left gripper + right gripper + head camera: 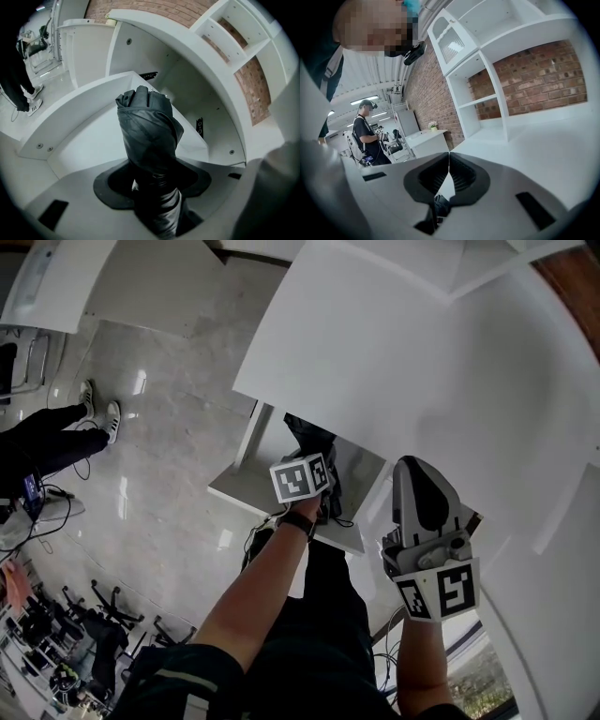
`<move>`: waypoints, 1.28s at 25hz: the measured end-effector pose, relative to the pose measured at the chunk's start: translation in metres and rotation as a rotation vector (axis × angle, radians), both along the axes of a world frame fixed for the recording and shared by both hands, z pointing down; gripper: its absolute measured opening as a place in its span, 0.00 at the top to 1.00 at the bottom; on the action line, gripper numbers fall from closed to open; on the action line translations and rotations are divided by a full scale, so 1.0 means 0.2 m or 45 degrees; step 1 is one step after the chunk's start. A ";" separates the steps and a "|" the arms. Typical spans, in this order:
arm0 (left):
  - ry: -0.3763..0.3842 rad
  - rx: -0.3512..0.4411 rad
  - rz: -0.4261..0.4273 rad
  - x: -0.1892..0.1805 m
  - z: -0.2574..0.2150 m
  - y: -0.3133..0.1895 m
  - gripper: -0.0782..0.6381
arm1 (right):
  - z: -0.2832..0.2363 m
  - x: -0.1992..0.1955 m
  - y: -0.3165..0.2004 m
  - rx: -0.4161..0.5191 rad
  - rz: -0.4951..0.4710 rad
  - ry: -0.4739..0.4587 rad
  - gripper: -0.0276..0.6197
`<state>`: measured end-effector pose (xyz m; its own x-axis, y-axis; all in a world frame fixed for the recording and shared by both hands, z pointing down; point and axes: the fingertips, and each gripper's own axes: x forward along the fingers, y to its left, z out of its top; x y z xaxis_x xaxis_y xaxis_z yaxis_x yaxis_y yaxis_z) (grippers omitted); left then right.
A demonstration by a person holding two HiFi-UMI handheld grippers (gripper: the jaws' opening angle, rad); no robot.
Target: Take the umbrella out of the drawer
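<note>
In the left gripper view a folded black umbrella [147, 126] stands out from between the jaws, over the open white drawer [70, 105]. My left gripper [152, 178] is shut on its lower part, both black pads pressed against the fabric. The head view shows the same gripper's marker cube [302, 476] over the drawer [246, 487], with the umbrella [309, 435] reaching under the desk edge. Over the white desk top [422, 362], my right gripper [422, 470] holds nothing. Its jaws meet at the tips [449, 157].
White shelving [487, 70] stands against a brick wall [543, 79] behind the desk. A person in white shoes [98, 413] stands on the tiled floor at left, and another person [365, 131] is near a far counter. Dark equipment [84, 624] lies on the floor.
</note>
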<state>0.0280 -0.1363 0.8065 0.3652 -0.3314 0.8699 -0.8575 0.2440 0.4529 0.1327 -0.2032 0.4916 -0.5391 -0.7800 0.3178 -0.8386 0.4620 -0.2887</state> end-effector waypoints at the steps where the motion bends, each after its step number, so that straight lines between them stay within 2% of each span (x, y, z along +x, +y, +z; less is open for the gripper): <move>1: -0.002 0.011 0.005 -0.01 -0.01 0.00 0.56 | 0.00 -0.01 0.01 0.004 0.005 -0.003 0.95; 4: 0.003 0.040 0.009 -0.03 -0.09 -0.01 0.56 | -0.03 -0.01 0.04 0.021 0.026 -0.009 0.95; 9: 0.046 0.033 -0.024 -0.03 -0.26 0.03 0.56 | -0.11 -0.02 0.08 0.009 0.056 -0.008 0.95; 16: 0.130 0.024 -0.139 -0.10 -0.34 0.07 0.56 | -0.19 -0.06 0.17 0.074 0.107 -0.026 0.95; 20: 0.146 0.061 -0.150 -0.13 -0.41 0.08 0.56 | -0.26 -0.06 0.22 0.108 0.125 -0.020 0.95; 23: 0.153 0.114 -0.111 -0.15 -0.50 0.06 0.56 | -0.29 -0.09 0.26 0.121 0.139 -0.015 0.95; 32: 0.103 0.338 0.140 -0.24 -0.86 0.05 0.57 | -0.40 -0.14 0.40 0.123 0.178 -0.042 0.95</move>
